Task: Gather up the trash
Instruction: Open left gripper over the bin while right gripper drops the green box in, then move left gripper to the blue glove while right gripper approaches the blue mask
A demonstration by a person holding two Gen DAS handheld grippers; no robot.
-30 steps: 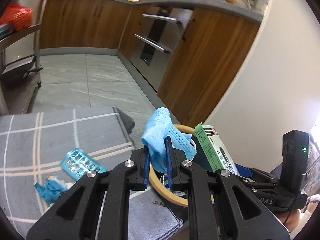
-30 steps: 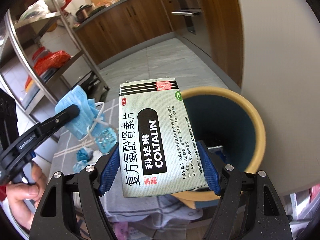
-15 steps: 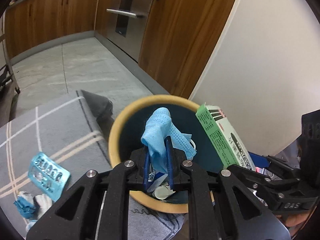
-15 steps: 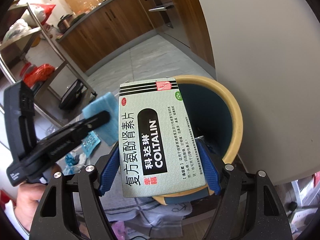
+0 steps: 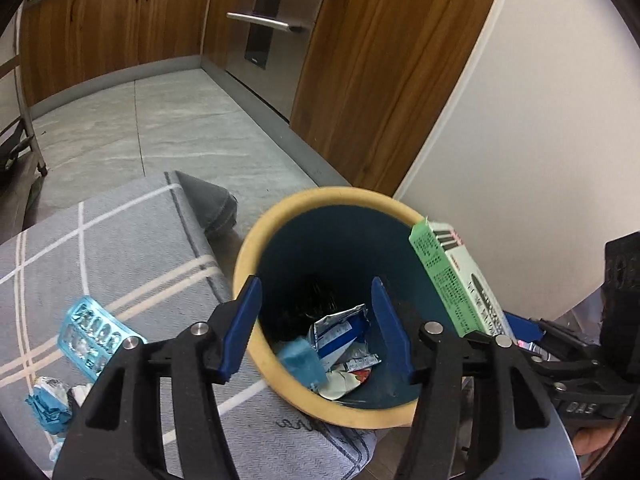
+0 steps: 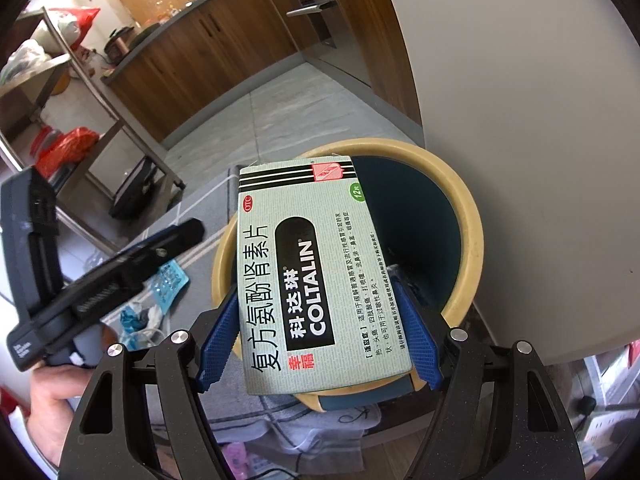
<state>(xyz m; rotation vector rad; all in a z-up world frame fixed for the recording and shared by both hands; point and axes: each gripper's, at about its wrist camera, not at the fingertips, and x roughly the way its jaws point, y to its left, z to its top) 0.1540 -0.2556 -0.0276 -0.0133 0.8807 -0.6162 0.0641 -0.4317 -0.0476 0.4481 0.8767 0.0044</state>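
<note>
Two claws over the bin (image 5: 256, 248): left gripper (image 5: 316, 304) spread wide, empty. Right gripper (image 6: 320, 320) pinches the medicine box (image 6: 316, 276), tilted above the rim.

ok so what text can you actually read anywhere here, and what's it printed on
Pale green cardboard medicine box held in the right hand-held gripper:
"COLTALIN"
"科达琳"
"复方氨酚肾素片"
"幸福"
"OTC"
"12片"
Its fine print: too small.
Right hand-held gripper's black body, left wrist view: "DAS", partly cut off.
Wrappers in the yellow-rimmed bin: unreadable.
</note>
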